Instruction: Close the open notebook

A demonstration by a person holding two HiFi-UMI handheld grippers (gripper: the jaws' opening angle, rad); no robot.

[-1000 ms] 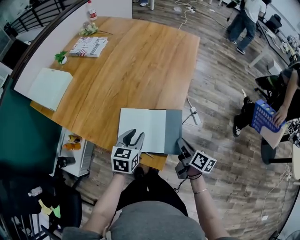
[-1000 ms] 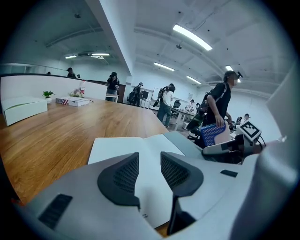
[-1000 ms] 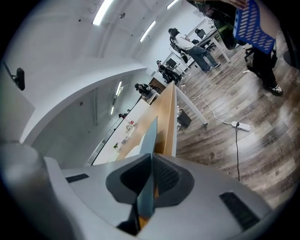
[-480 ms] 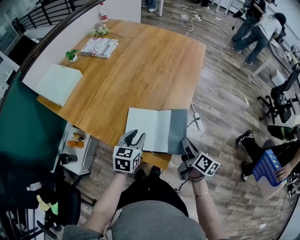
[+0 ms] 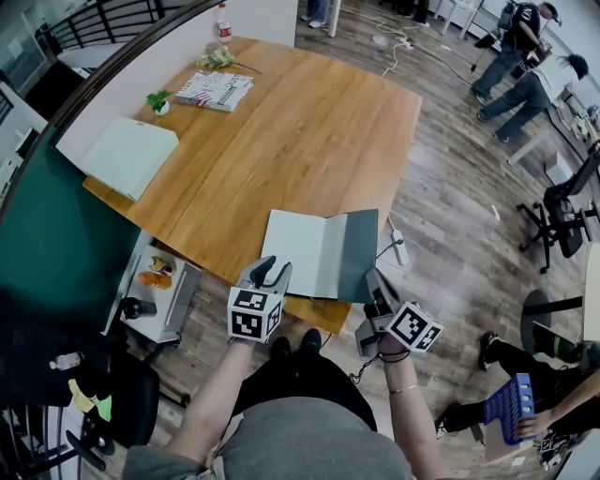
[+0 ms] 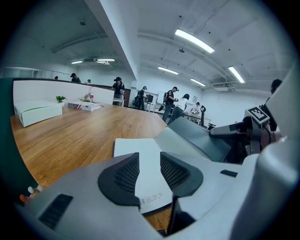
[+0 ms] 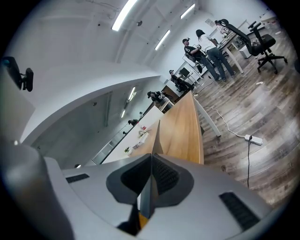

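Where the wooden tabletop (image 5: 309,141) stretches away beyond and to the left of the left tongs (image 5: 272,274), it carries 1 white box (image 5: 131,155), 1 small potted plant (image 5: 157,100), 1 patterned book (image 5: 217,90) and 1 bottle (image 5: 222,21) at its far edge, all well apart from the tongs. The left tongs stand a little apart and grip nothing. The left gripper view shows the white page of the 1 open notebook (image 5: 314,251) lying under and just past their 2 dark pads (image 6: 121,176).

That notebook lies at the near edge of the tabletop, between the 2 tongs. Its white page is flat on the side of the left tongs. Its grey cover (image 5: 359,248), on the side of the right tongs (image 5: 375,284), is tilted up off the wood. The right tongs are clamped on the near edge of that cover, and the right gripper view shows it edge-on, pinched between both pads.

To the right of the right tongs, 1 white power strip (image 5: 401,251) lies on the wooden floor. Far beyond it, 2 people (image 5: 539,89) stand.
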